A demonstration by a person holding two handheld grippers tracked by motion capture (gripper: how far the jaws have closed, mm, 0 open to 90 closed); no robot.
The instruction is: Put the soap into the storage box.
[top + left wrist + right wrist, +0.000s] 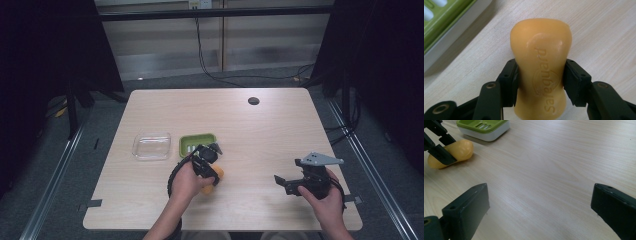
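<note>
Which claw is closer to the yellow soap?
Left. The left claw has its jaws pressed on both sides of the yellow soap. The right claw hovers open, far off across the table.

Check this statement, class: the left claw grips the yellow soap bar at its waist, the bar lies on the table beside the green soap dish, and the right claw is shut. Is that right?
One detail is wrong: the right claw is open, its jaws standing wide apart over bare table, as the right gripper view shows. The left claw does grip the yellow soap bar at its waist, beside the green soap dish.
</note>
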